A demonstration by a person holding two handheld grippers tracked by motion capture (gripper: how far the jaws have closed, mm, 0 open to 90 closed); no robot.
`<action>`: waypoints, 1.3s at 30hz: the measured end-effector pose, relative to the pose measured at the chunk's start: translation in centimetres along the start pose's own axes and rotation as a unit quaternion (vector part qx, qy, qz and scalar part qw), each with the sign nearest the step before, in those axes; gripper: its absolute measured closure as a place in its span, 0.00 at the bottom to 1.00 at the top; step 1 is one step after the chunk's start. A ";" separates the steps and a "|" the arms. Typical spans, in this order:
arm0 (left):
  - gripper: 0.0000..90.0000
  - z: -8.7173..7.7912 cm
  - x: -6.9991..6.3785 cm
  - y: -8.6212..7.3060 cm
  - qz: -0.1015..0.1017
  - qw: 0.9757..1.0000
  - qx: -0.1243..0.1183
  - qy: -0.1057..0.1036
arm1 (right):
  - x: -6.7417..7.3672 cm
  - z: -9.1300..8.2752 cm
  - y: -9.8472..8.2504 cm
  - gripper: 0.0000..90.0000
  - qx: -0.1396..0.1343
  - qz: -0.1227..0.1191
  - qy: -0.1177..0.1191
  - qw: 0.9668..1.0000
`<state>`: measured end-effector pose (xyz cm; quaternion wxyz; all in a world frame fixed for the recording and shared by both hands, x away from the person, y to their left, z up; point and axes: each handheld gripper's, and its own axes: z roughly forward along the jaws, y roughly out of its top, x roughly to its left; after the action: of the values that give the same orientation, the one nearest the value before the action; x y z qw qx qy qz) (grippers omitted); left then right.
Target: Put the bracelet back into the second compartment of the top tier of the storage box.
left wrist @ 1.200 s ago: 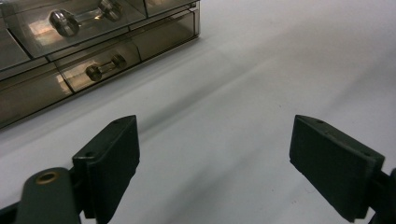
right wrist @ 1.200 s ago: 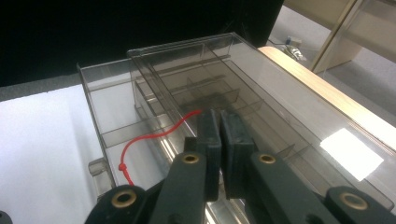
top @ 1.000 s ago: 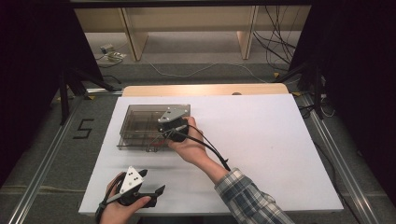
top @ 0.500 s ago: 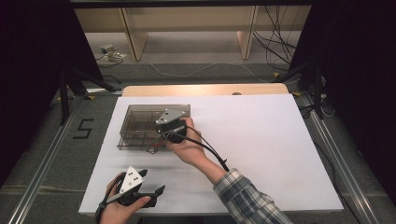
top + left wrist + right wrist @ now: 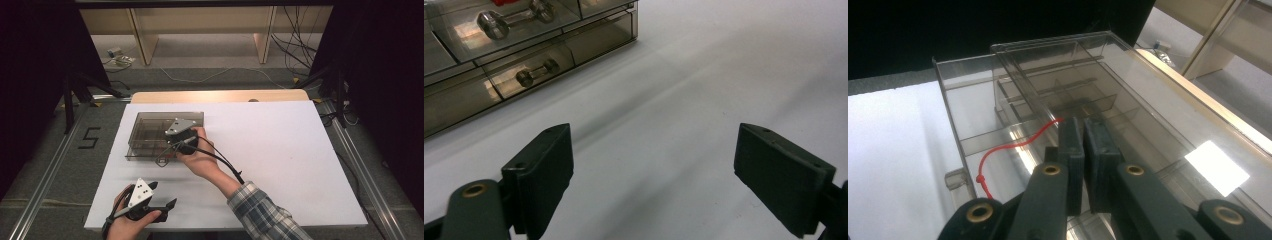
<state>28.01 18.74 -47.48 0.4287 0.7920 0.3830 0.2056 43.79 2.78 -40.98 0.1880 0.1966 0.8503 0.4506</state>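
Resting on a white tabletop (image 5: 280, 165), a smoky clear plastic drawer box (image 5: 150, 132) is sitting toward the table's left half, near its far edge. The right gripper (image 5: 172, 150) is hanging over the box's near side with its jaws pressed together; in the right gripper view they are pinching the end of a red cord (image 5: 1008, 146), which is trailing down into a pulled-out drawer (image 5: 955, 125). The left gripper (image 5: 165, 206) is lying low at the table's near edge, well apart from the box, its jaws spread wide with nothing between them. Beyond the white sheet a pale wooden strip (image 5: 220, 96) is showing; grey floor (image 5: 210, 75), light wooden shelving legs (image 5: 142, 42) and loose cables (image 5: 295, 50) are lying behind, with dark curtains at both sides.
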 end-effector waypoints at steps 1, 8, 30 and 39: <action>0.18 0.0 0.0 0.0 0.000 1.000 0.000 0.000 | 0.0 0.0 0.0 0.97 0.000 0.000 0.001 1.000; 0.18 0.0 0.0 0.0 0.000 1.000 0.000 0.000 | 0.2 0.1 0.0 0.97 -0.001 0.003 0.006 1.000; 0.18 0.0 0.0 0.0 0.000 1.000 0.000 0.000 | 0.9 0.7 -0.3 0.97 0.017 0.010 0.048 0.999; 0.18 0.0 0.0 0.0 0.000 1.000 -0.001 0.000 | 0.9 0.9 -0.4 0.96 0.024 0.010 0.047 0.999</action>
<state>27.99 18.75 -47.46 0.4293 0.7918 0.3825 0.2060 43.42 3.60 -41.88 0.1384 0.1882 0.8667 0.4406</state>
